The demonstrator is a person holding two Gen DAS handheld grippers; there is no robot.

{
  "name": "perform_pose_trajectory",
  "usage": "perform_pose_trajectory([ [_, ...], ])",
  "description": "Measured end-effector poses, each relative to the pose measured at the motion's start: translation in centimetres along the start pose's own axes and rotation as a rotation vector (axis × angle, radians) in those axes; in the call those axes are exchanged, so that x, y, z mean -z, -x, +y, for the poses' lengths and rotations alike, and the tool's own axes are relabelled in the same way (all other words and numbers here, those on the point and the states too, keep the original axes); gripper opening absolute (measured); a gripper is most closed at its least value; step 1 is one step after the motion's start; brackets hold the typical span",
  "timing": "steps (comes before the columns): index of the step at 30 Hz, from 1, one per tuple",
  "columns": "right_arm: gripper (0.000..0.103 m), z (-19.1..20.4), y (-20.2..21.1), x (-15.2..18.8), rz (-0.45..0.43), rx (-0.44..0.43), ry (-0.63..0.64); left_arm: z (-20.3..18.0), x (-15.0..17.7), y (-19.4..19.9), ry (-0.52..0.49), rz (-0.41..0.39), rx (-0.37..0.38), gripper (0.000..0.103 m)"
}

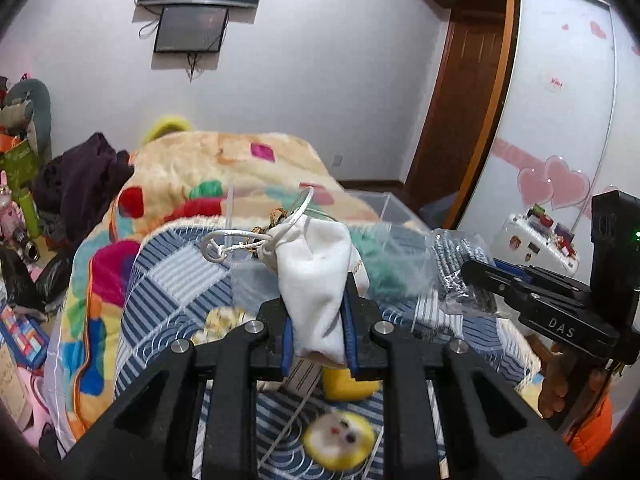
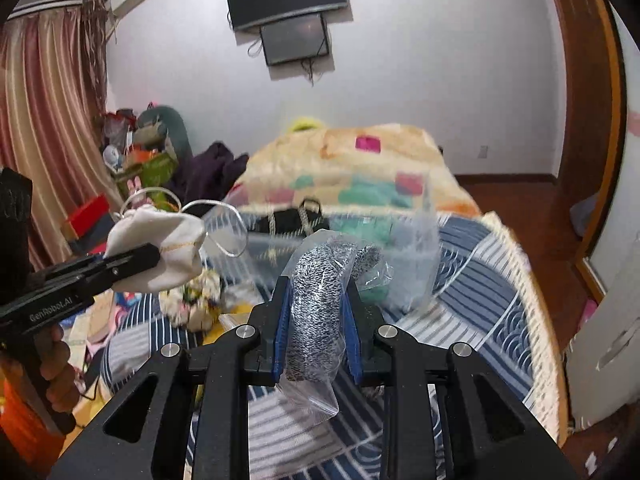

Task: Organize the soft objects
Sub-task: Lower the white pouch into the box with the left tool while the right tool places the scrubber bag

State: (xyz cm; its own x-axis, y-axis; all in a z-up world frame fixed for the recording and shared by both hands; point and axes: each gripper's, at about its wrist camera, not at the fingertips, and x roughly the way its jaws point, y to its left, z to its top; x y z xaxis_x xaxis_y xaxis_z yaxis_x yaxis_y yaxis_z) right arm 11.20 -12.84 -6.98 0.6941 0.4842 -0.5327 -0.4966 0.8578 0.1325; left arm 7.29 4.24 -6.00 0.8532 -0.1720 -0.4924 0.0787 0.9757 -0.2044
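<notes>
bed (image 2: 472,264) with blue striped patchwork quilt fills both views; near edge cut off by the frames. colourful fleece blanket (image 1: 224,168) heaped at far end, blurred. clear plastic bin (image 2: 416,248) on the quilt, walls hard to trace, teal item inside indistinct. left tongs (image 1: 316,320) clamped on white drawstring pouch (image 1: 316,268), held above the quilt; pouch bottom hidden between the pads. right tongs (image 2: 316,320) clamped on speckled grey knit in clear zip bag (image 2: 316,312), lifted near the bin. yellow-haired doll face (image 1: 340,438) on the quilt below, blurred, partly hidden.
</notes>
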Motion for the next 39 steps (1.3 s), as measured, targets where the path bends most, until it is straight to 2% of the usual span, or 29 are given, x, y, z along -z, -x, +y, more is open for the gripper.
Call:
perform_pose_trajectory([
  [7, 0.022, -0.1, -0.1, -3.1, -0.080, 0.029, 0.036, -0.9, -2.9, -0.9, -0.019, -0.080, -0.014, 0.020],
  [15, 0.022, -0.3, -1.7, -5.2, -0.104, 0.065, 0.059, 0.1, -4.7, -5.1, -0.011, -0.035, -0.042, 0.020],
  [24, 0.022, -0.1, -6.3, -6.1, -0.020, 0.070, 0.075, 0.6, -4.6, -9.6, -0.038, 0.066, -0.066, 0.020],
  [33, 0.022, 0.1, -10.3, -5.2, 0.115, 0.077, 0.105, 1.1, -3.5, -14.1, -0.052, 0.188, -0.079, 0.020],
  [37, 0.022, 0.0, -11.4, -4.7, 0.164, 0.122, 0.136, 1.2, -3.1, -15.5, -0.050, 0.246, -0.052, 0.020],
  [39, 0.022, -0.2, -11.6, -4.3, 0.184, 0.112, 0.130, 1.3, -2.9, -15.9, -0.048, 0.258, -0.052, 0.020],
])
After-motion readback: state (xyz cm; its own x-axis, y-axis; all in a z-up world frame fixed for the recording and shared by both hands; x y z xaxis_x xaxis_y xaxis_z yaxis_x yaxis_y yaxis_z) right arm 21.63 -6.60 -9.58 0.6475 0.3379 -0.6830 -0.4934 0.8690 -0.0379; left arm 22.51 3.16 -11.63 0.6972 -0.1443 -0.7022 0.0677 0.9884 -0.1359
